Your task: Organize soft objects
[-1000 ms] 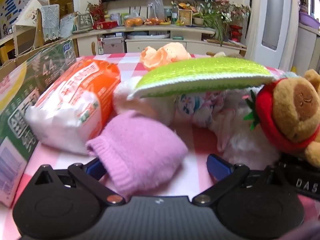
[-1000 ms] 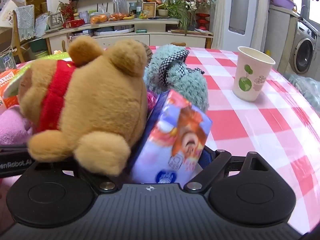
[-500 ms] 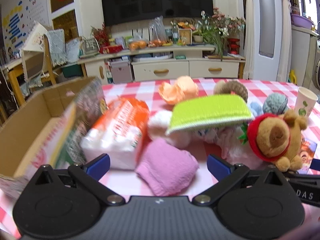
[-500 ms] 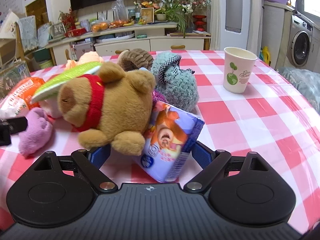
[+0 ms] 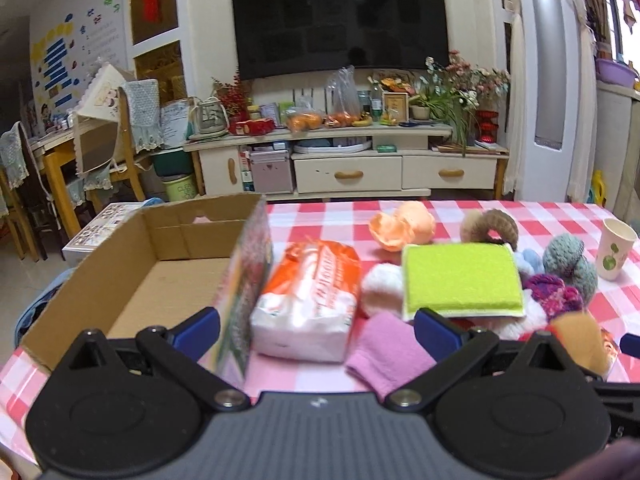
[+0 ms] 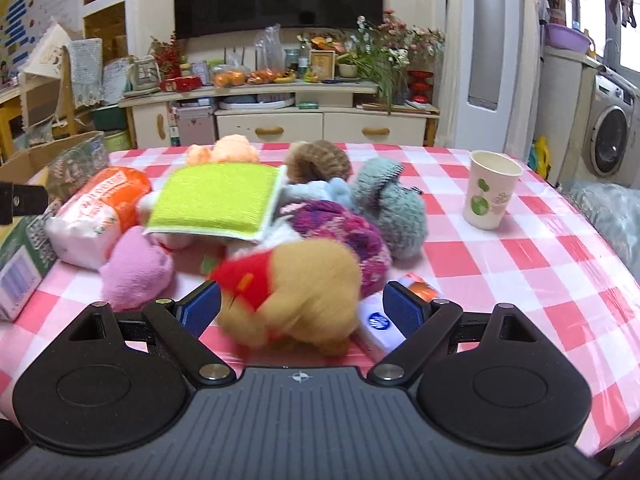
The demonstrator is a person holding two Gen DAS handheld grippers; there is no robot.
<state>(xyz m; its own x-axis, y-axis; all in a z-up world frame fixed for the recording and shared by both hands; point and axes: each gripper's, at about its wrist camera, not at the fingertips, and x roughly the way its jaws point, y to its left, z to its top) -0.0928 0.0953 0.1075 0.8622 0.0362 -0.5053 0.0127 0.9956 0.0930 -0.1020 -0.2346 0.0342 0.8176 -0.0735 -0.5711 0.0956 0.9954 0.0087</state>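
1. The soft things lie heaped on the red-checked counter [image 6: 500, 264]: a lime-green sponge pad [image 6: 216, 200] resting tilted on top of the pile, a pink knitted sock [image 6: 136, 268] at the near left, an orange-and-white tissue pack [image 5: 308, 296] beside the open cardboard box [image 5: 160, 268], and a grey-blue fuzzy toy [image 6: 390, 208] farther right.
2. The tan plush bear [image 6: 296, 300] with a red collar lies blurred at the near edge, touching a small printed tissue packet [image 6: 384, 320].
3. The left gripper [image 5: 316, 330] is spread wide and holds nothing; the sock lies between its fingers.
4. The right gripper [image 6: 300, 310] is also spread, with the bear between its fingers.
5. Compared with a second ago, both grippers have drawn back and up, so the box interior now shows.
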